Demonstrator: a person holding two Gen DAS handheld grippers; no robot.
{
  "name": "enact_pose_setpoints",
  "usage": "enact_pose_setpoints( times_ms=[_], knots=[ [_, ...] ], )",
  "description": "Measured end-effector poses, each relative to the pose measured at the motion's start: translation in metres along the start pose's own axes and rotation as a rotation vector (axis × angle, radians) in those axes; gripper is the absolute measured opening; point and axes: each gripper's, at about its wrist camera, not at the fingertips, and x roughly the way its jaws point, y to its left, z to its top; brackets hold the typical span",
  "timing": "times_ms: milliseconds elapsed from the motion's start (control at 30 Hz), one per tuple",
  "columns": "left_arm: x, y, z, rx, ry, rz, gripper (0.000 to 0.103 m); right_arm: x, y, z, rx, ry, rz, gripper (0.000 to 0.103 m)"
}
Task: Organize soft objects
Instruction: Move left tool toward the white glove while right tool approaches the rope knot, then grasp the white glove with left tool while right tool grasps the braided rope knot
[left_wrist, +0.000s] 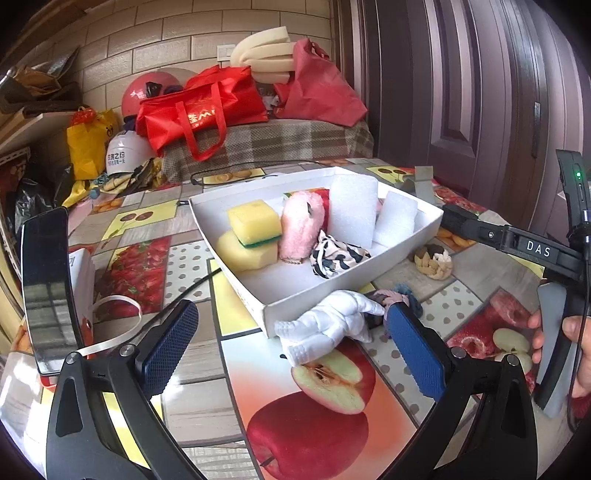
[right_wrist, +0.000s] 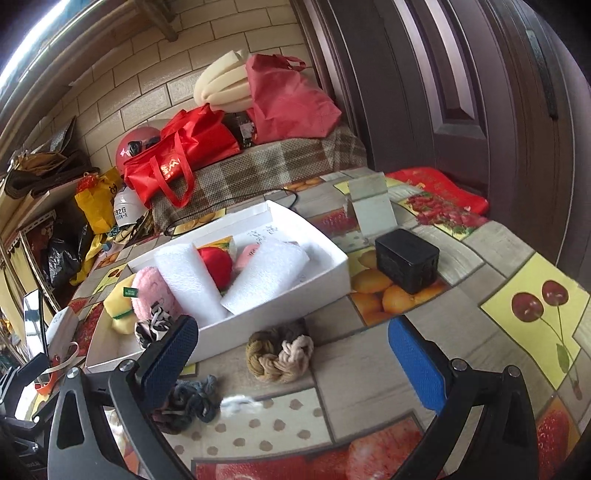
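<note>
The white box sits on the fruit-print tablecloth, sponges and foam inside. A white plush toy lies against its near wall, between the wide-spread left tongs. The right tongs, also spread wide, frame a braided rope ring.
</note>
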Motion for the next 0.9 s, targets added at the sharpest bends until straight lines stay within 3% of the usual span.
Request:
enact_pose_setpoints(
  times_ms=[267, 400, 533, 633, 700, 733, 800, 900],
  knots=[
    [0.030, -0.016, -0.001, 0.069, 0.168, -0.116, 0.103, 0.003, -0.028, -0.007, -0.002, 0.154, 0.015, 0.103],
    [0.040, -0.027, -0.003, 0.118, 0.228, -0.149, 0.103, 0.025, -0.003, -0.007, -0.120, 0.237, 0.051, 0.103],
    [0.050, -0.032, -0.003, 0.128, 0.274, -0.196, 0.103, 0.045, 0.025, 0.000, -0.212, 0.238, 0.056, 0.103],
    [0.060, -0.034, -0.004, 0.125, 0.324, -0.222, 0.103, 0.068, 0.036, 0.002, -0.249, 0.297, 0.050, 0.103],
    [0.065, -0.034, -0.004, 0.117, 0.351, -0.265, 0.103, 0.078, 0.041, -0.001, -0.266, 0.347, 0.077, 0.089],
    [0.064, -0.036, -0.004, 0.119, 0.347, -0.279, 0.103, 0.074, 0.044, -0.001, -0.287, 0.336, 0.085, 0.089],
    [0.063, -0.043, -0.005, 0.148, 0.349, -0.293, 0.103, 0.067, 0.052, -0.007, -0.323, 0.344, 0.158, 0.074],
    [0.059, -0.057, -0.009, 0.210, 0.358, -0.268, 0.103, 0.055, 0.065, -0.020, -0.384, 0.358, 0.197, 0.074]
  ],
)
